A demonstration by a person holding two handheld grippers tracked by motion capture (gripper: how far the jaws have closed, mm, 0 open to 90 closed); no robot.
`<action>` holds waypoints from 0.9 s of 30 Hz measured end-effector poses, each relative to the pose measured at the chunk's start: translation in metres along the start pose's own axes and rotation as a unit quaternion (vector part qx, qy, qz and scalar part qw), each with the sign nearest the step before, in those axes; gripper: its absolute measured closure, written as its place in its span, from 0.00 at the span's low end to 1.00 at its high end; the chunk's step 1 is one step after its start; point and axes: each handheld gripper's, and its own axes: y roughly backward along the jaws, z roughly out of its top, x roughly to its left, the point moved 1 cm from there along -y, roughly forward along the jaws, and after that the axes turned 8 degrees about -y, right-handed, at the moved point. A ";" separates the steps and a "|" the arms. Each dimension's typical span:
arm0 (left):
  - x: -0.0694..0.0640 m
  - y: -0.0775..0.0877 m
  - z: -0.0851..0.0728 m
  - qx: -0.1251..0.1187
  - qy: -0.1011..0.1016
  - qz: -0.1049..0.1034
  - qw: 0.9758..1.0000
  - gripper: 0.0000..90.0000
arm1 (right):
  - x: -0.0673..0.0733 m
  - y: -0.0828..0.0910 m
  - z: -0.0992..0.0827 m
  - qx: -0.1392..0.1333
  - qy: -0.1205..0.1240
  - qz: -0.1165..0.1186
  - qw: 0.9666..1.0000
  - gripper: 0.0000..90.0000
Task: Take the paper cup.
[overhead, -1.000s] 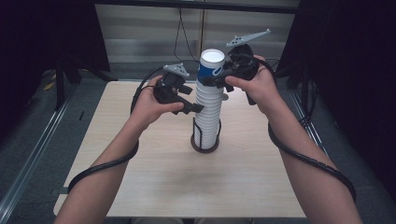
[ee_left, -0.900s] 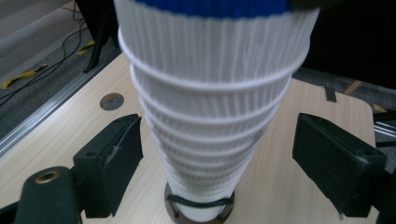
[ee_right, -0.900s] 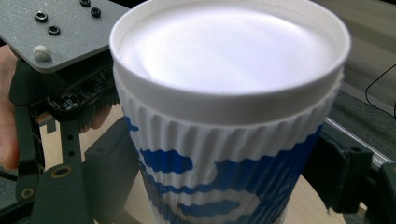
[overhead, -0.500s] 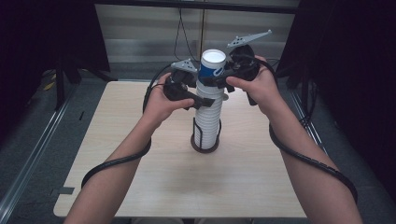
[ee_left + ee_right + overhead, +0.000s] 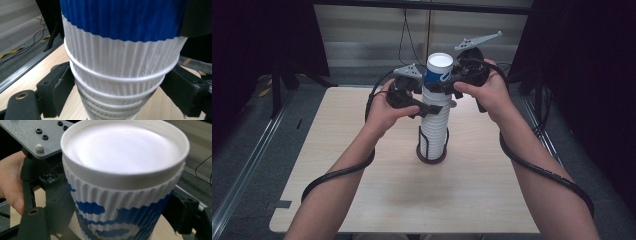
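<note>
Top cup [image 5: 439, 70], ribbed paper, blue-and-white, crowning a tall stack of white ribbed cups [image 5: 434, 127] in a black wire holder [image 5: 431, 152] mid-table. Right gripper [image 5: 447, 82] clamps the top cup. Left gripper [image 5: 432, 107], just below, jaws just opened, straddles the stack. Table [image 5: 362, 190] light wood, bare margins all round.

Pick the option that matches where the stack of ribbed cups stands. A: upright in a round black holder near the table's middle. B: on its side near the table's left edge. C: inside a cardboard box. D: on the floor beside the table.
A: the high view shows the stack of ribbed cups upright in a round black holder near the middle of the table.
</note>
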 end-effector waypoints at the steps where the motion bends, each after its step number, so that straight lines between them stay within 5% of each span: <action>1: 0.000 0.000 0.000 0.001 -0.001 0.000 1.000 0.16 | 0.000 0.001 0.000 -0.001 0.003 -0.001 1.000 0.23; 17: 0.000 0.001 -0.002 -0.005 0.004 0.003 1.000 0.16 | 0.001 0.000 -0.004 -0.029 -0.007 0.001 1.000 0.23; 27: 0.000 0.002 -0.002 -0.001 0.006 0.002 1.000 0.16 | 0.000 -0.012 -0.014 -0.020 -0.002 -0.003 1.000 0.20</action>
